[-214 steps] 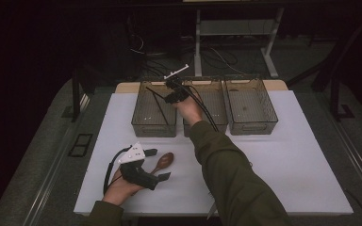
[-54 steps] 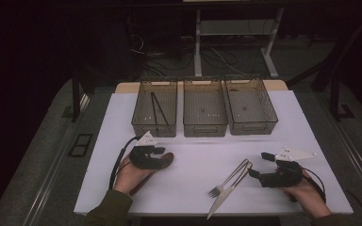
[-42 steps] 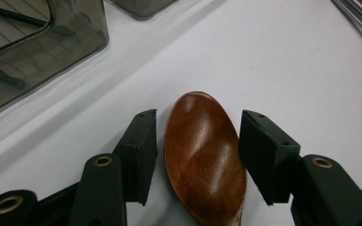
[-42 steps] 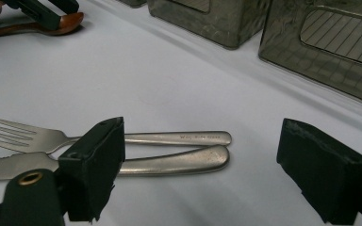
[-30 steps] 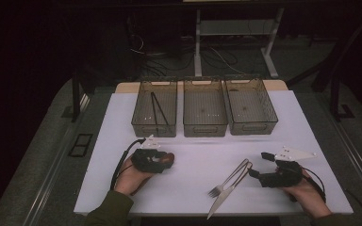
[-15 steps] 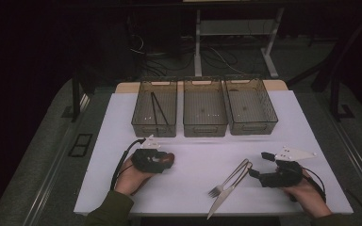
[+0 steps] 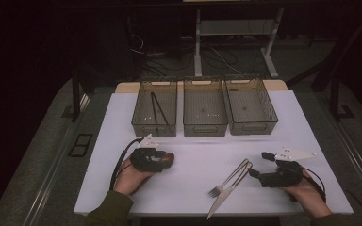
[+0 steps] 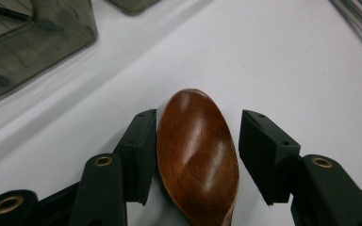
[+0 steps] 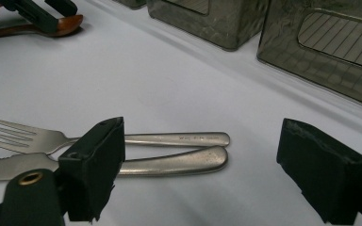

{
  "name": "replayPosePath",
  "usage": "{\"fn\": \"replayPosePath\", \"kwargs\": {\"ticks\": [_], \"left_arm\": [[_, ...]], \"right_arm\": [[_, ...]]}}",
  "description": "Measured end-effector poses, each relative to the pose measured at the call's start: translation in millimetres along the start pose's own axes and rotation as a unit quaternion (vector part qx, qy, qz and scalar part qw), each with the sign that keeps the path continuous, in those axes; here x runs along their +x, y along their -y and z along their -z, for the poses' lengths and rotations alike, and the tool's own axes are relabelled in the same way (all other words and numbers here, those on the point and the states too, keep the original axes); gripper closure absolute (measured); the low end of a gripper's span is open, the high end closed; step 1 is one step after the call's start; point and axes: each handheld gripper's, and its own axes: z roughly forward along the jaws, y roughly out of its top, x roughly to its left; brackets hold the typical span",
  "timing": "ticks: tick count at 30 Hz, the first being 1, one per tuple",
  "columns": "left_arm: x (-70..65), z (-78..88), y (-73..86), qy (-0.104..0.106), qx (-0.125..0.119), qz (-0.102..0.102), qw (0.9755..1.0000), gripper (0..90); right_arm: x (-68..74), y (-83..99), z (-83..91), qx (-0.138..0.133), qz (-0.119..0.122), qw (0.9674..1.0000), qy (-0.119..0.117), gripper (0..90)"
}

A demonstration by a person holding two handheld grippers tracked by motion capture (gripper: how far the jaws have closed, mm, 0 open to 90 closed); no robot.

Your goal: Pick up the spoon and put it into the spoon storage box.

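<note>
Presently left gripper (image 8: 195, 160) straddles wooden spoon (image 8: 198, 155) bowl, one jaw touching, other apart; right gripper (image 9: 217, 174) gapes wide beside fork (image 9: 122, 139) and knife (image 9: 146, 165).

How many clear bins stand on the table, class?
3, in a row along the far edge: the left bin holding dark sticks, the middle bin, and the right bin. None seems hidden.

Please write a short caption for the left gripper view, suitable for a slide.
Left gripper open around the bowl of a wooden spoon on the white table; one pad touches it.
</note>
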Motion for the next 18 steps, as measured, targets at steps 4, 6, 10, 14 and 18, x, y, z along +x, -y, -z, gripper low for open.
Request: {"fn": "replayPosePath", "kwargs": {"ticks": [4, 6, 10, 14, 18], "left_arm": [[1.7, 2.2, 0.9, -0.003, -0.004, 0.010, 0.9999, 46.1], [1.8, 1.9, 1.3, -0.005, -0.002, 0.013, 0.9999, 46.2], [-1.0, -1.6, 2.2, -0.012, 0.019, -0.010, 0.9997, 46.0], [-4.2, -2.7, 1.6, -0.013, 0.020, -0.016, 0.9996, 48.7], [-5.1, -2.4, 0.8, 0.000, 0.026, -0.029, 0.9992, 58.5]], "right_arm": [[0.3, -0.1, 0.1, 0.000, 0.001, 1.0000, 0.000, 15.1], [0.2, -0.1, 0.2, 0.000, 0.001, 1.0000, 0.001, 15.1], [0.4, -0.2, 0.1, 0.000, 0.002, 1.0000, 0.001, 15.0], [0.3, -0.2, 0.1, 0.000, 0.001, 1.0000, 0.001, 15.1], [0.4, -0.3, 0.3, 0.000, 0.002, 1.0000, 0.001, 15.1]]}}
